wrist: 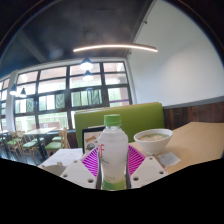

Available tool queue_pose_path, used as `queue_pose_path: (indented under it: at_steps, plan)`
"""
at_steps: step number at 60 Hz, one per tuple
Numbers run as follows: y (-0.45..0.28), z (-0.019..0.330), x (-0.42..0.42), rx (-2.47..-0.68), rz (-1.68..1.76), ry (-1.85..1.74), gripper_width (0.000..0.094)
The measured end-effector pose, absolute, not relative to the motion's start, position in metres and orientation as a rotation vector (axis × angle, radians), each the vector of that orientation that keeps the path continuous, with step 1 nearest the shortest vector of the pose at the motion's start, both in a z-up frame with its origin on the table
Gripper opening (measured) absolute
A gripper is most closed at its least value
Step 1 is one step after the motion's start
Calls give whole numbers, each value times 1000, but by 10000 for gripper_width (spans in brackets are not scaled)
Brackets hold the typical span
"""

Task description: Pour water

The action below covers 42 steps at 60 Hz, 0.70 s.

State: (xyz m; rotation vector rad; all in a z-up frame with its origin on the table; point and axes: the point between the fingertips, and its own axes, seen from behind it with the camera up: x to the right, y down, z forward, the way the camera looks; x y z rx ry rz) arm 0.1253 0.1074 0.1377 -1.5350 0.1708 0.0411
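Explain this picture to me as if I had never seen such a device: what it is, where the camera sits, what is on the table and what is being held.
This is no robot arm. A person carries a hand-held gripper with two fingers, and a wide-angle camera rides on it, looking forward along those fingers, so the room looks curved. The pink pads on the fingers belong to the gripper. Between them stands a clear water bottle with a green cap and label; the fingers appear to press on both its sides, so it seems held. Just beyond, on the light table, sits a white bowl. Behind them are a green bench back, windows and a ceiling light.
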Motion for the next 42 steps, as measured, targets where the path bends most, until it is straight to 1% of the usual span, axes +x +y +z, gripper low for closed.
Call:
queue_pose_path:
  at_steps: [5,7,8,10,14,15,16,23,24,29,32,38,40,42]
  plan:
    - [110,125,119,-1579,23,144,331]
    - [123,95,134,-1585,14,135,329]
    - [119,91,131,-1596,4,127,338]
    - [116,99,128,-1561,-11,114,337]
    - [113,99,122,-1569,-58,66,334]
    - [124,113,118,-1574,-67,69,335]
    - [116,102,118,-1572,-71,74,335]
    - [120,107,119,-1566,-65,89,336]
    - [118,102,122,-1564,-63,90,336]
    - [116,99,122,-1567,-60,91,345]
    - [119,102,121,-1577,-59,96,385]
    - [111,102,122,-1621,-78,96,506]
    - [107,100,124,-1650,-89,102,563]
    - [105,100,125,-1671,-94,102,658]
